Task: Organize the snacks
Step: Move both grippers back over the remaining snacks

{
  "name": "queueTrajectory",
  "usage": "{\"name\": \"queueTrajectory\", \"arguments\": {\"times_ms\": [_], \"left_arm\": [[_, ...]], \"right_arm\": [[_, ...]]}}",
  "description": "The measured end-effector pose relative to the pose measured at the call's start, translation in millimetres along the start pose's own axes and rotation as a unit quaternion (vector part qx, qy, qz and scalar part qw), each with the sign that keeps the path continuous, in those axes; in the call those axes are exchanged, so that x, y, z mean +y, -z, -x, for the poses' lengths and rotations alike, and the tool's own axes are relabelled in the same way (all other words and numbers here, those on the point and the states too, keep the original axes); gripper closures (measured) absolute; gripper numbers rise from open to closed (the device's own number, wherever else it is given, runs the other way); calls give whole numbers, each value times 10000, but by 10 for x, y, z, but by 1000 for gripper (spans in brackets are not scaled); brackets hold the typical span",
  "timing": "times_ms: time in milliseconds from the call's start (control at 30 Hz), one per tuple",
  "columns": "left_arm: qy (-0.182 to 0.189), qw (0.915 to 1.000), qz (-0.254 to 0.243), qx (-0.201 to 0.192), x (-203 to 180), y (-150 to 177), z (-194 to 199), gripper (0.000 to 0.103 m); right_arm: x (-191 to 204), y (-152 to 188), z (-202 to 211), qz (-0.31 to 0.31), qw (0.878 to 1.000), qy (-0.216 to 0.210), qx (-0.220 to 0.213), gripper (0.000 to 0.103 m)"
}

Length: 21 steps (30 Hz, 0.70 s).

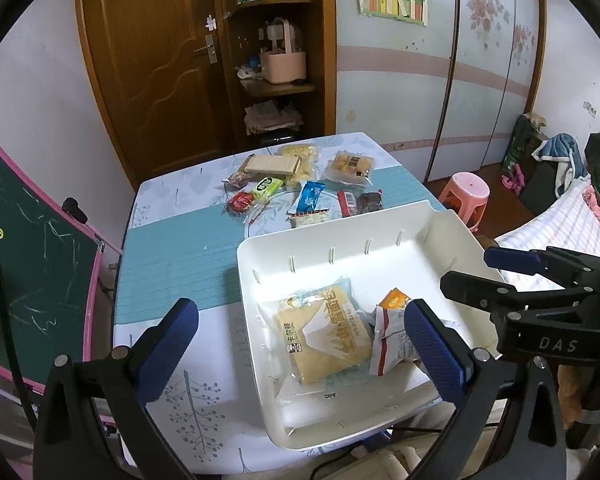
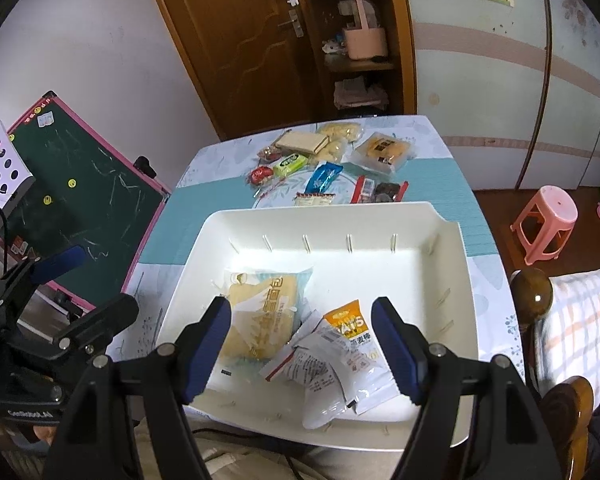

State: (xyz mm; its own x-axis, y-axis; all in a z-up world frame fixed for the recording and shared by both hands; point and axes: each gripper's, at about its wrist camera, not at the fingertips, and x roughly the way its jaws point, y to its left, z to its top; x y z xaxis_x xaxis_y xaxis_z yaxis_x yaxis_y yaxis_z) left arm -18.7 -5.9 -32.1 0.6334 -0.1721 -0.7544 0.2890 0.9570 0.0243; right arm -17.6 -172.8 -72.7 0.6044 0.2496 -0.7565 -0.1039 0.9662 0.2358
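A white tray [image 1: 324, 248] [image 2: 452, 256] sits at the table's near edge. In it lie a yellow bread packet [image 1: 324, 332] [image 2: 256, 312] and white-and-orange oat bar packets [image 1: 392, 332] [image 2: 340, 344]. My left gripper [image 1: 300, 348] is open and empty, low over the tray's near left corner. My right gripper [image 2: 302, 344] is open and empty, above the packets; it also shows at the right of the left wrist view [image 1: 496, 276]. Several loose snacks lie at the far end: a wafer pack [image 1: 272, 165] [image 2: 302, 142], a green packet [image 1: 269, 187], a blue packet [image 1: 310, 196] [image 2: 324, 176].
The table [image 1: 180, 256] has a blue and floral cloth. A green chalkboard [image 1: 32, 272] [image 2: 88, 196] stands left of it. A pink stool [image 1: 466, 196] [image 2: 544, 220] and a bed [image 2: 580, 320] are on the right. A wooden door and shelves stand behind.
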Motion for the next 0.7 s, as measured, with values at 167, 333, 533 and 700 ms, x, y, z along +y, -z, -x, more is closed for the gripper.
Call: {"name": "queueTrajectory", "arguments": {"times_ms": [167, 333, 533, 700], "left_arm": [[3, 9999, 79, 67, 34, -19, -92, 1], [-61, 9999, 113, 62, 75, -99, -169, 1], [-89, 9998, 174, -57, 140, -247, -242, 1], [-153, 9995, 277, -7, 216, -372, -373, 1]], "right_arm": [[-19, -16, -82, -17, 9999, -9, 115, 30], [-69, -62, -159, -57, 9998, -20, 177, 30], [-123, -142, -294, -138, 9994, -26, 303, 30], [-147, -206, -410, -157, 9990, -25, 416, 30]]}}
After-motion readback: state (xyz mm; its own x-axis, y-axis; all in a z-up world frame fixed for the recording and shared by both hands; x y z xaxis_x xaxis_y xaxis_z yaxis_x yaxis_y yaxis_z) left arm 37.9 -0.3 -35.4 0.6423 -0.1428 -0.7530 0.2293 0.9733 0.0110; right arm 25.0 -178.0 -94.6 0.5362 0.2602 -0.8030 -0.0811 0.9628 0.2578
